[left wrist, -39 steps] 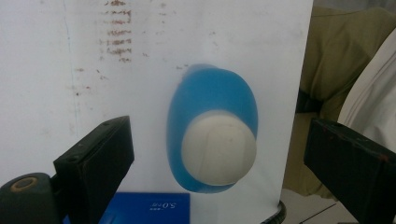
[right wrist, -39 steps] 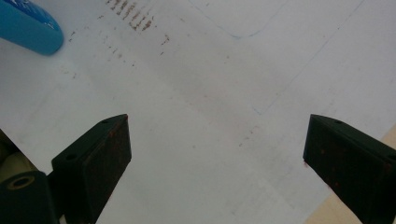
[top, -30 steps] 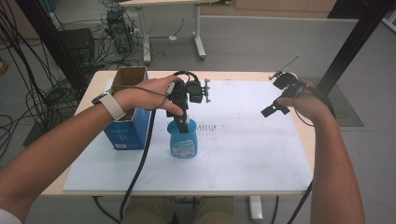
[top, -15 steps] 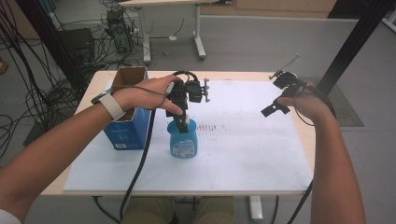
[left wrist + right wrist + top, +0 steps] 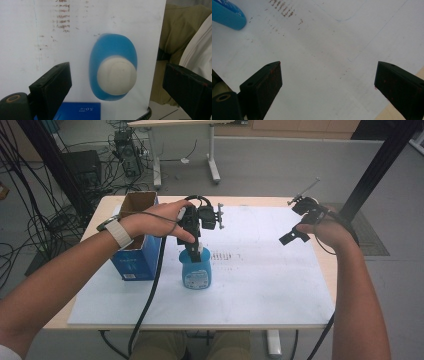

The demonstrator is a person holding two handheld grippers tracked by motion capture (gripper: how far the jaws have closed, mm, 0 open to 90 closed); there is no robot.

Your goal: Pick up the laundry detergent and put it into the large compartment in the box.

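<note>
The blue bottle (image 5: 196, 272) with its white cap (image 5: 116, 75) stands upright on the white sheet (image 5: 260, 285) covering the table (image 5: 327, 265), just to the right of the blue carton (image 5: 135, 255). The left hand-held gripper (image 5: 194, 247) hangs directly above it, jaws spread wide on either side of the cap and, as far as the left gripper view shows, not touching it. The right hand-held gripper (image 5: 295, 236) is well apart near the table's right edge, its jaws wide open over bare sheet with nothing between them.

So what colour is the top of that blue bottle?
The cap is creamy white, on the blue bottle; the left gripper view shows it best.
</note>
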